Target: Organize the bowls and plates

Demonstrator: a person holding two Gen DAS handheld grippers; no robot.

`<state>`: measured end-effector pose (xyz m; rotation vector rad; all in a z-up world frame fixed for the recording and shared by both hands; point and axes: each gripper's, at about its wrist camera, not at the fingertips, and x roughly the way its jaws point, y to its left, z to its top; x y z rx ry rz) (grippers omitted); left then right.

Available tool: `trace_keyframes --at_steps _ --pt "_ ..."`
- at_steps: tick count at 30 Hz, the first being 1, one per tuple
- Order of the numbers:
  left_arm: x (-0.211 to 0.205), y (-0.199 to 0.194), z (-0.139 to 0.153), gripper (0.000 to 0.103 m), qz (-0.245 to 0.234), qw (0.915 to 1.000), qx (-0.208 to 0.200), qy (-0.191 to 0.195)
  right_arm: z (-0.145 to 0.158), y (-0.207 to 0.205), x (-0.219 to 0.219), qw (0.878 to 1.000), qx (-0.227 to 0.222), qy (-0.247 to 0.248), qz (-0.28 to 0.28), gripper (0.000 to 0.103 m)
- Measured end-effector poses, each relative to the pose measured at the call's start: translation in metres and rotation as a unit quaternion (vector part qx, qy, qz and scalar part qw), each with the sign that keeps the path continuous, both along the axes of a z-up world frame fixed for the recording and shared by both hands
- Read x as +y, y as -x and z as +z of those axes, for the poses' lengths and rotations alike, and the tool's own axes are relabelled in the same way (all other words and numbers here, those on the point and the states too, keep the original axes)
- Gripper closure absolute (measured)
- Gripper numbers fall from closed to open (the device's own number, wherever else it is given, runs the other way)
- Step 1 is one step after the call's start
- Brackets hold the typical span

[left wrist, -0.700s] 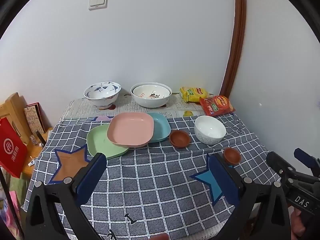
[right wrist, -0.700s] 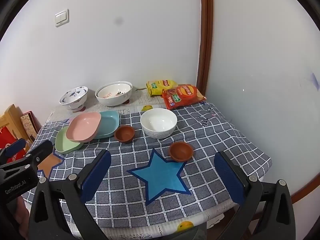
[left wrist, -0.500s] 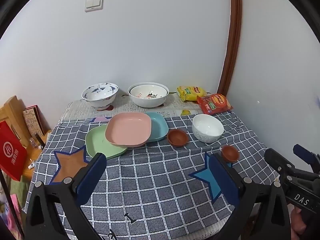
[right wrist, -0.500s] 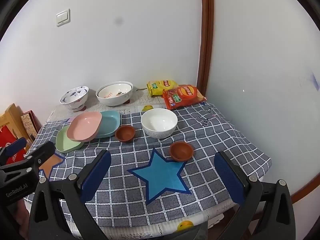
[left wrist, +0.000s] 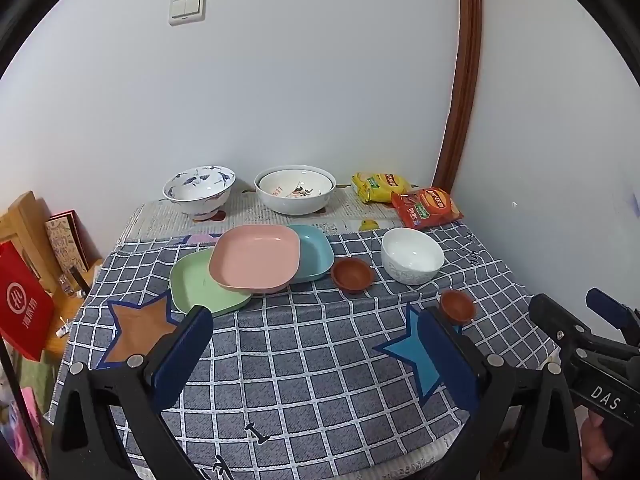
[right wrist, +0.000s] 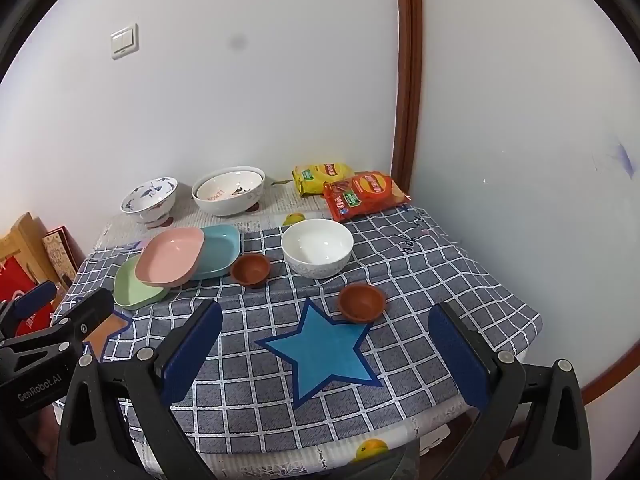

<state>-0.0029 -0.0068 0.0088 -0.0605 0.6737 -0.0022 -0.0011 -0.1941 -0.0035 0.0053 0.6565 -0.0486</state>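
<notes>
Both claws are hanging over the near table edge, nothing gripped: left gripper (left wrist: 316, 354) and right gripper (right wrist: 326, 354) are standing spread wide. Pink plate (left wrist: 256, 256) is lying askew across the green plate (left wrist: 192, 284) and blue plate (left wrist: 316, 250); white bowl (right wrist: 317, 247) and two brown dishes sit apart. Judgement: approach step; next calls for reaching in and pinching one rim.

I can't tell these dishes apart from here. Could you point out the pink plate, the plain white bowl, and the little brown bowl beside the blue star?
pink plate (left wrist: 256, 258): left wrist view, its flat inside.
plain white bowl (right wrist: 317, 246): right wrist view, its inner bottom.
little brown bowl (right wrist: 362, 302): right wrist view, its hollow.
</notes>
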Motion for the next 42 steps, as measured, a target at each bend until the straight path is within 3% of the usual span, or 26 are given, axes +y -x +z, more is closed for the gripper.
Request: trace_keyframes --at_steps 42 --pt "-0.0012 0.0089 -0.0039 0.0 0.002 1.0 -0.003 -0.004 0.0024 0.0076 0.0034 1.0 -0.007 -0.003 0.006 0.001"
